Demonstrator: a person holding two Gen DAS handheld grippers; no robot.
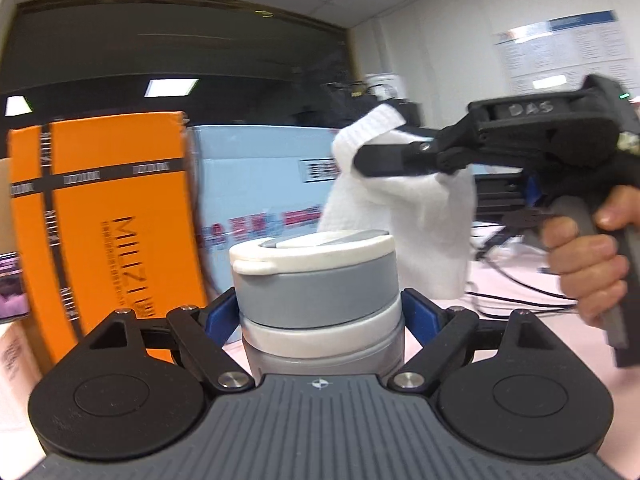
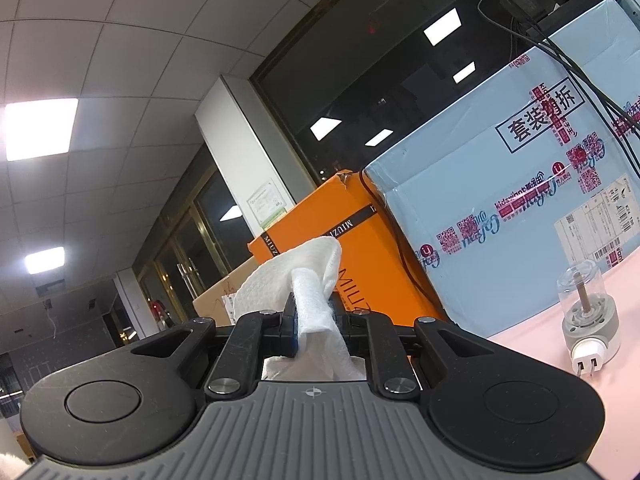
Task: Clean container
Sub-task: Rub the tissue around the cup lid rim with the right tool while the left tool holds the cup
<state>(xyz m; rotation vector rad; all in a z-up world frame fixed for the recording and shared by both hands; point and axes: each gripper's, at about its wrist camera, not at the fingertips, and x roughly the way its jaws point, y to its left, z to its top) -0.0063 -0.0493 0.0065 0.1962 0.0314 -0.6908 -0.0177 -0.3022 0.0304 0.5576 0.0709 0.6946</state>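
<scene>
**Left wrist view: cloth hangs just above the gripped container**

The left gripper [image 1: 320,312] clamps the container [image 1: 316,280] upright between its blue pads, lid uppermost. Above and to its right, the right gripper [image 1: 364,160] pinches a white cloth [image 1: 404,216], whose hem hangs just behind the lid. The wipe probably calls for the right gripper to lower the cloth onto the lid.

Container [image 1: 316,280]: matt grey and white bands, smooth, plastic-like. Cloth [image 1: 404,208]: white, soft, fine woven texture. Left gripper [image 1: 320,312]: matt black plastic arms, shiny metal pivot screws, ribbed grey body, blue pads. Orange box [image 1: 108,216]: smooth card, slight sheen. Blue carton [image 2: 512,200]: matt cardboard, glossy printed tape. Table [image 2: 624,344]: smooth pale pink surface.
</scene>
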